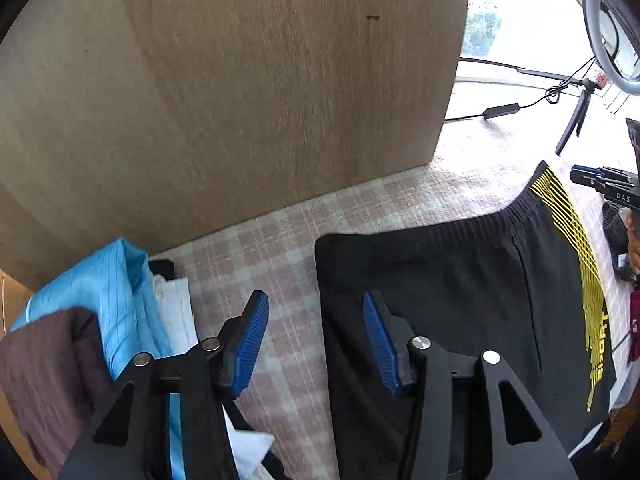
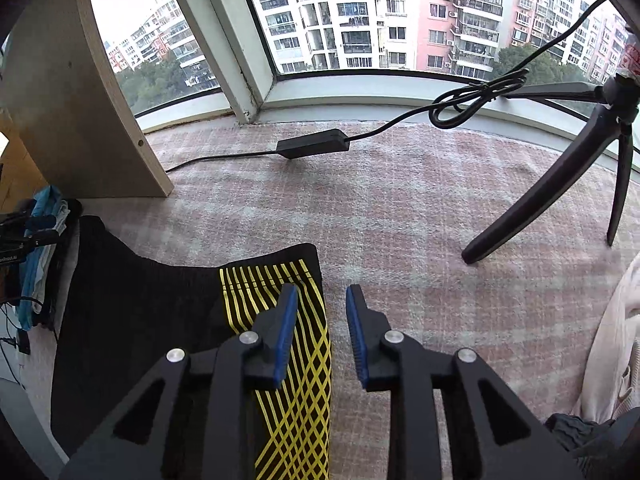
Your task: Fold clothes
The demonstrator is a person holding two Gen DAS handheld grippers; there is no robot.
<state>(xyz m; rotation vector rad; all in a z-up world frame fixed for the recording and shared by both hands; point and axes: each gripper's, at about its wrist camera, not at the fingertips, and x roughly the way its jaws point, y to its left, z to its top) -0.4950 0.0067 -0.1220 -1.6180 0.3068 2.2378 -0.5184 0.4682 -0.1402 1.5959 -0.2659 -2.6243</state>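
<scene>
Lying flat on the checked cloth (image 2: 400, 208), the black shorts (image 1: 460, 280) sit beside its wooden-panel edge. Left gripper (image 1: 316, 340) and right gripper (image 2: 322, 332) both hang above them, jaws parted, empty.

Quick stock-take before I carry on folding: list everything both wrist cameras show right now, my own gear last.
shorts: one, black with yellow stripes, flat on the checked cloth
checked cloth: one, pink and white, covering the work surface
clothes pile: light blue, white and brown pieces, left of the shorts
wooden panel: one, light brown, upright behind the cloth
power adapter: one, black, with cable, near the window
tripod: one, black, far right on the cloth
window: apartment blocks outside
pale garment: one, cream, right edge
left tongs: black, blue pads, open, nothing between, over the shorts' left edge
right tongs: black, blue pads, open, nothing between, over the striped edge
</scene>
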